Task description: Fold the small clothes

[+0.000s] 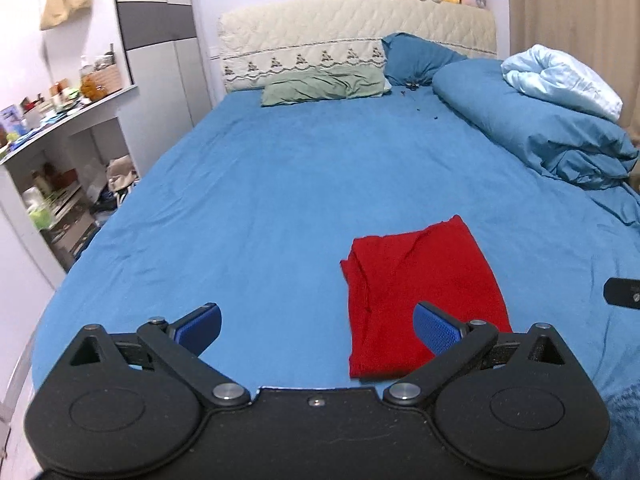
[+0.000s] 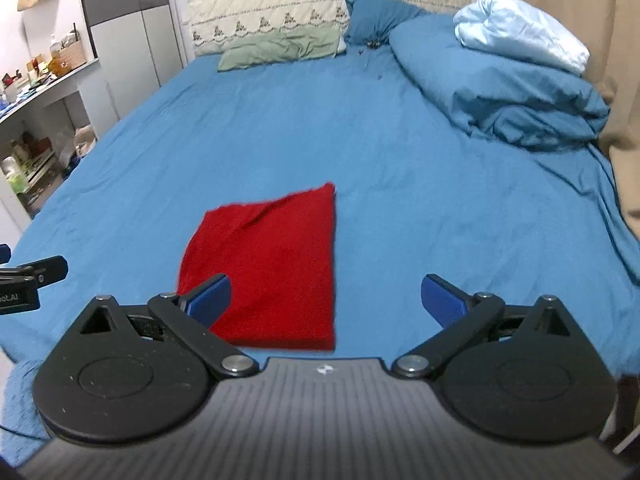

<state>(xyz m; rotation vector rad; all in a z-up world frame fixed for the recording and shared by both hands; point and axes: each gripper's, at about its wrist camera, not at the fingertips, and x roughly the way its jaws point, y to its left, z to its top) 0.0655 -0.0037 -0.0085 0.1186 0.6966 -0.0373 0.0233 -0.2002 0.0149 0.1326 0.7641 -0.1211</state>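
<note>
A red garment [image 1: 420, 280] lies folded into a rough rectangle on the blue bed sheet [image 1: 260, 200] near the bed's front edge. It also shows in the right wrist view [image 2: 272, 264]. My left gripper [image 1: 316, 326] is open and empty, above the sheet just left of the garment, its right finger over the garment's near edge. My right gripper [image 2: 326, 300] is open and empty, its left finger over the garment's near left corner. The left gripper's tip [image 2: 36, 272] shows at the left edge of the right wrist view.
A rolled blue duvet [image 1: 532, 128] with a pale blue blanket [image 1: 560, 80] lies at the back right. Green pillow [image 1: 324, 86] and blue pillow [image 1: 416, 60] lie at the headboard. Cluttered shelves [image 1: 60, 168] stand left of the bed. A curtain [image 2: 560, 0] hangs right.
</note>
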